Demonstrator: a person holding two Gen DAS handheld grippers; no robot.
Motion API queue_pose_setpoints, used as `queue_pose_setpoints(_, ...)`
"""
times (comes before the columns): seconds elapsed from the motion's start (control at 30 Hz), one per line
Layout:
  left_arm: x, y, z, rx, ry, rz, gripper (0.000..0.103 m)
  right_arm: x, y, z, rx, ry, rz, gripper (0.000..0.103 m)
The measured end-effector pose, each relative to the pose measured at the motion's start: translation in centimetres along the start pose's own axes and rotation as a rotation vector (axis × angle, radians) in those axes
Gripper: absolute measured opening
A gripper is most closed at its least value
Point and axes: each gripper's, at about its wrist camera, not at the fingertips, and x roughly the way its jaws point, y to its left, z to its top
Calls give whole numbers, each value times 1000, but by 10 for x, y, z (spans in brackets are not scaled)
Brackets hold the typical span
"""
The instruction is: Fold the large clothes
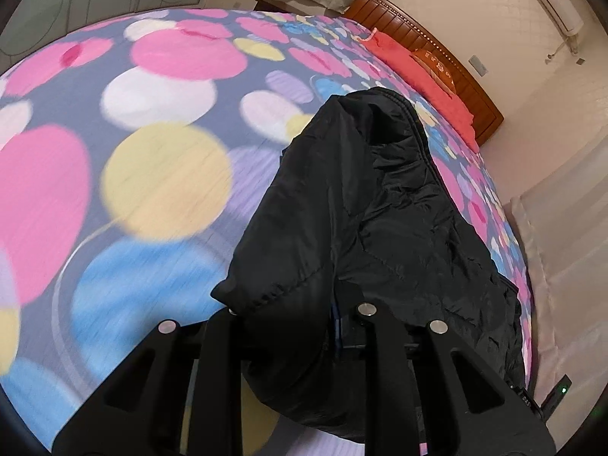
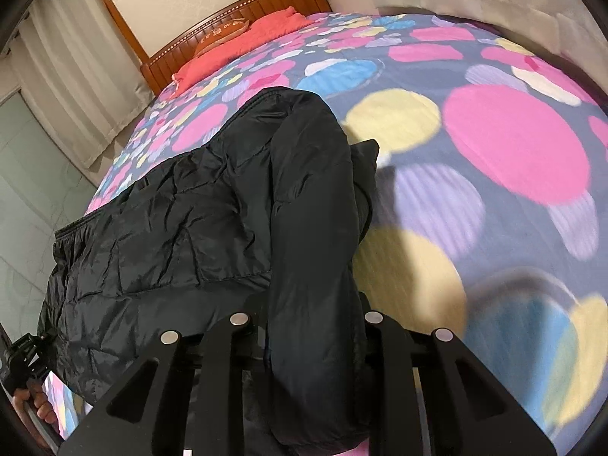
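Note:
A black puffer jacket (image 1: 380,205) lies on a bed with a coloured-dot sheet (image 1: 152,152). In the left wrist view one sleeve (image 1: 288,228) runs up from the jacket body into my left gripper (image 1: 300,315), which is shut on it and holds it above the sheet. In the right wrist view the jacket (image 2: 171,228) spreads to the left and the other sleeve (image 2: 315,228) runs into my right gripper (image 2: 307,323), which is shut on it. The fingertips of both grippers are hidden by the fabric.
A coral blanket (image 1: 425,76) and an orange pillow (image 2: 224,34) lie against the wooden headboard (image 2: 266,0). Curtains (image 2: 76,76) hang beside the bed. The other gripper and the hand holding it (image 2: 26,387) show at the lower left of the right wrist view.

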Motion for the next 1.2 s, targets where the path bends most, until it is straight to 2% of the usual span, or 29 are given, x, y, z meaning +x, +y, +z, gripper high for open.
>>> queue_pose_setpoints(0.23, -35, 25, -38, 9, 28, 5, 21, -29, -16, -39, 5, 17, 9, 24)
queue_pose_setpoints(0.43, -33, 30, -43, 13, 23, 15, 24, -27, -16, -40, -4, 10, -3, 26)
queue_pose_setpoints(0.53, -29, 29, -44, 36, 21, 61, 40, -29, -14, -39, -23, 10, -25, 32)
queue_pose_setpoints(0.6, -33, 31, -46, 43, 24, 93, 58, -33, -15, -40, -22, 14, -42, 36)
queue_pose_setpoints(0.67, -39, 33, -46, 53, 28, 111, 63, -40, -14, -40, -25, 20, -67, 40)
queue_pose_setpoints(0.8, -63, 34, -44, 82, 3, 138, 72, -60, 0, -37, -83, 10, -147, 43)
queue_pose_setpoints(0.83, -69, 33, -42, 92, -12, 144, 73, -65, 3, -36, -97, 7, -161, 47)
queue_pose_setpoints(0.87, -76, 32, -41, 105, -33, 152, 75, -73, 9, -34, -119, -12, -193, 57)
queue_pose_setpoints(0.9, -81, 32, -39, 115, -45, 157, 78, -81, 13, -33, -138, -39, -216, 63)
queue_pose_setpoints(0.93, -86, 31, -37, 126, -58, 157, 78, -89, 16, -31, -154, -63, -232, 66)
queue_pose_setpoints(1.0, -87, 28, -34, 142, -66, 155, 79, -106, 25, -28, -197, -114, -277, 66)
queue_pose_setpoints(1.1, -80, 25, -27, 142, -54, 156, 79, -116, 41, -23, -227, -153, -269, 64)
queue_pose_setpoints(1.17, -71, 20, -22, 140, -46, 150, 79, -110, 57, -23, -251, -149, -258, 53)
queue_pose_setpoints(1.2, -66, 19, -20, 141, -42, 157, 79, -100, 69, -23, -273, -124, -236, 53)
